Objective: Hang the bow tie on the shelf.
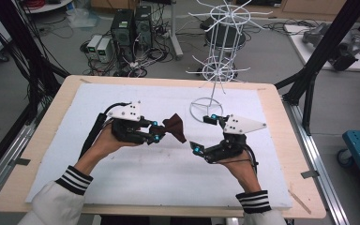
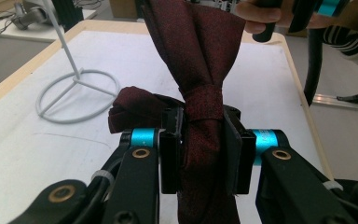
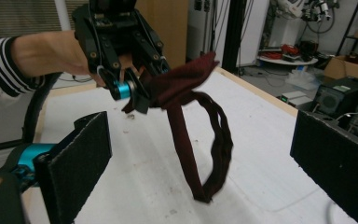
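Observation:
A dark red bow tie hangs just above the white table mat. My left gripper is shut on its centre knot. In the left gripper view the knot sits clamped between the two black jaws, one wing rising above it. In the right gripper view the tie's wing juts from the left gripper, and its neck strap droops in a loop to the mat. My right gripper stands open a short way to the tie's right, holding nothing, its pads wide apart.
A white wire display rack stands at the back of the mat on a ring base, just behind the right gripper. The wooden table edge frames the mat. Black frame posts rise at the right; computers sit on the floor behind.

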`<state>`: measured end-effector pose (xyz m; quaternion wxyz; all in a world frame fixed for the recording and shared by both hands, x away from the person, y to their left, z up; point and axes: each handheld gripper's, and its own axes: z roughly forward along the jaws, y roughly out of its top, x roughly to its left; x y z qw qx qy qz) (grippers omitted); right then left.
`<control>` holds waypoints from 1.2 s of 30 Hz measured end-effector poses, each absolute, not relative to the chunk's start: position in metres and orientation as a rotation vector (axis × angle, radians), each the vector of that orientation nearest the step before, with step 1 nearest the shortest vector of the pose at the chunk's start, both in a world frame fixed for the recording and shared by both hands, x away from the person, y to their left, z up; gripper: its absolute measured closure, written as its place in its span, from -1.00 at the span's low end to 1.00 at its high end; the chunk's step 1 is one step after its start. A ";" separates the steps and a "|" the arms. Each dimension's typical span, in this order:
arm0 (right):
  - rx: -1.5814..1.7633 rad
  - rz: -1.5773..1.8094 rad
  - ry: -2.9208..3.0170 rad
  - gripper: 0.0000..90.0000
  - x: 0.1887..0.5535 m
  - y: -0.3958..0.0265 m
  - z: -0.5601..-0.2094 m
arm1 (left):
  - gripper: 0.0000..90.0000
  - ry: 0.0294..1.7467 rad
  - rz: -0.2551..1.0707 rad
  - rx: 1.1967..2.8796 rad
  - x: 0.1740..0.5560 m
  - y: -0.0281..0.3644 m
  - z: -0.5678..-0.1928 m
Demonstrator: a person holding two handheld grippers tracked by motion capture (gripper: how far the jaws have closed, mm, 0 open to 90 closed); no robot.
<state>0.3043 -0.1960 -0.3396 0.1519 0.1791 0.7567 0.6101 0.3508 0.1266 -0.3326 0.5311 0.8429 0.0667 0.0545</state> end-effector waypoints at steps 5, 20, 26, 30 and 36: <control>0.501 1.765 2.186 -0.90 0.309 -0.184 -0.335 | 0.58 0.152 0.125 2.006 0.350 0.123 -0.335; 0.425 1.777 2.287 -0.24 0.317 -0.166 -0.332 | 0.58 0.118 0.115 1.994 0.346 0.121 -0.334; 0.432 1.775 2.293 0.03 0.316 -0.162 -0.332 | 0.58 0.101 0.116 2.003 0.344 0.120 -0.334; 0.433 1.770 2.284 0.49 0.316 -0.161 -0.331 | 0.57 0.103 0.115 2.007 0.344 0.120 -0.334; 0.437 1.788 2.274 0.83 0.314 -0.160 -0.331 | 0.55 0.103 0.119 2.013 0.344 0.120 -0.335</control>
